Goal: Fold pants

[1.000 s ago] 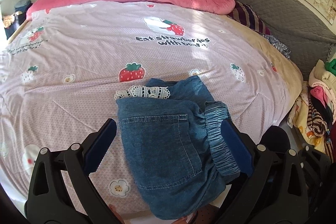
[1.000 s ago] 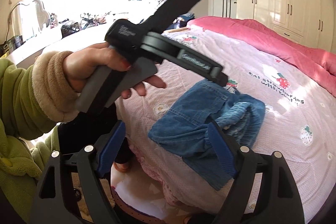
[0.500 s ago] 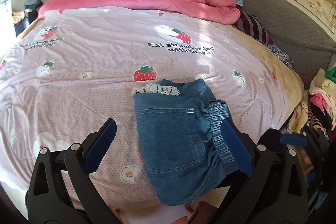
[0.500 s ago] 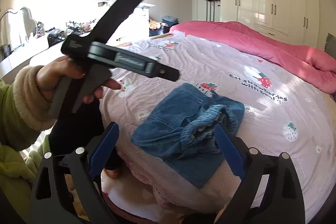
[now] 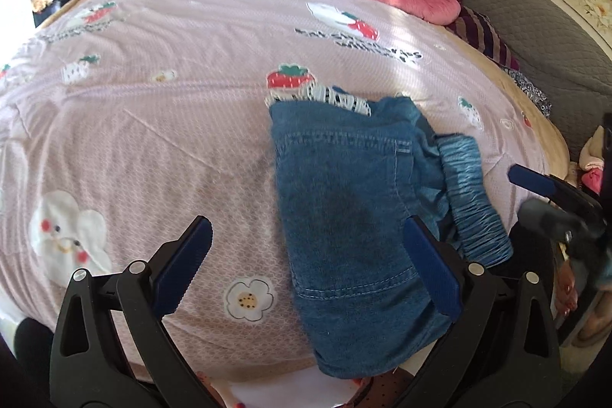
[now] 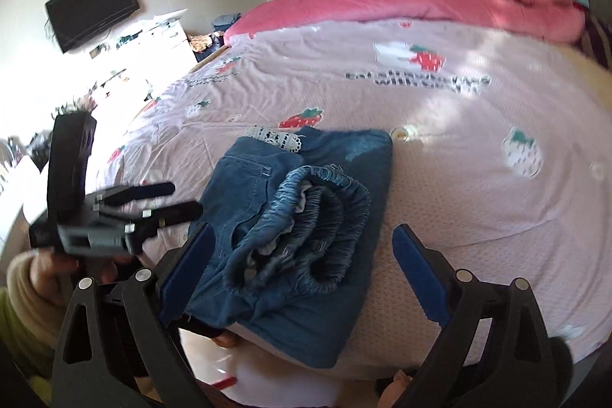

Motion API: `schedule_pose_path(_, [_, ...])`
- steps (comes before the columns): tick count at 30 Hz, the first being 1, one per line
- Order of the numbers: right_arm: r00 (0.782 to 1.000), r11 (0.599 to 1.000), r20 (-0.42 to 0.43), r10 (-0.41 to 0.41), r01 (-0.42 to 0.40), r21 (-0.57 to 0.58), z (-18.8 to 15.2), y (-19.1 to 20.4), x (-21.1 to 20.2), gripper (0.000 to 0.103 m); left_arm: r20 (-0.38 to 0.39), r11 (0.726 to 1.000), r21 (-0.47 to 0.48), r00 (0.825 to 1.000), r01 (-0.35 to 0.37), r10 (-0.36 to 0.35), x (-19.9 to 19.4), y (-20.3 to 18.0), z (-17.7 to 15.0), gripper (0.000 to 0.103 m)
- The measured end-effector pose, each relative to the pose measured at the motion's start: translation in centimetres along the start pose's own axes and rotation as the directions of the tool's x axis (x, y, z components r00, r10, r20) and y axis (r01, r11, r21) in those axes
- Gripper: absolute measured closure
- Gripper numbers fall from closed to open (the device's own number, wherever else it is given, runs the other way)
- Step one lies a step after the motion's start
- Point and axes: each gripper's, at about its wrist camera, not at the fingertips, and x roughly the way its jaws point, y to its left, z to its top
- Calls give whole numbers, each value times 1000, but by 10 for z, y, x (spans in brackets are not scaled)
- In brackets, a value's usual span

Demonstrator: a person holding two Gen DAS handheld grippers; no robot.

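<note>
Only from the right claw (image 6: pixel 302 270): pants' (image 6: pixel 298 236) gathered waistband gaping open.

Matt denim pants (image 5: pixel 344 201) on soft cotton bedsheet (image 5: pixel 172 140).

both wrist views look down close, sharing the pants (image 5: pixel 352 217).

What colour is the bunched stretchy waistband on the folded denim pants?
The elastic waistband is blue, like the folded denim pants; the right wrist view shows it best.
</note>
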Motion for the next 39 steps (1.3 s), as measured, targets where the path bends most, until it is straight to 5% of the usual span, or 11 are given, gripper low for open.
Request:
schedule_pose_path(9, [993,975,-83,82,-63,212,4,-39,47,11,-8,999,-16,999,44,-44,26,0,-8,10])
schedule_pose_path(15, [987,973,-99,130,-108,204,0,-38,58,30,1,995,-43,996,90,-90,33,1,-11,10])
schedule_pose_path(17, [986,971,-97,136,-113,210,-2,-40,61,35,-3,994,-35,995,103,-103,34,-2,-12,18])
schedule_pose_path(19, [984,967,-77,161,-142,212,-4,-39,60,50,-9,992,-34,992,125,-125,35,-6,-12,44])
schedule_pose_path(25, [996,992,-10,94,-93,83,-3,-17,44,66,27,995,47,996,88,-90,24,-25,-8,79])
schedule_pose_path(31, [997,996,59,53,-48,-77,21,15,29,67,109,993,75,990,86,-94,3,-28,12,81])
schedule_pose_path(39, [992,993,125,29,-14,-120,77,13,42,67,183,996,81,982,29,-44,4,-18,67,81])
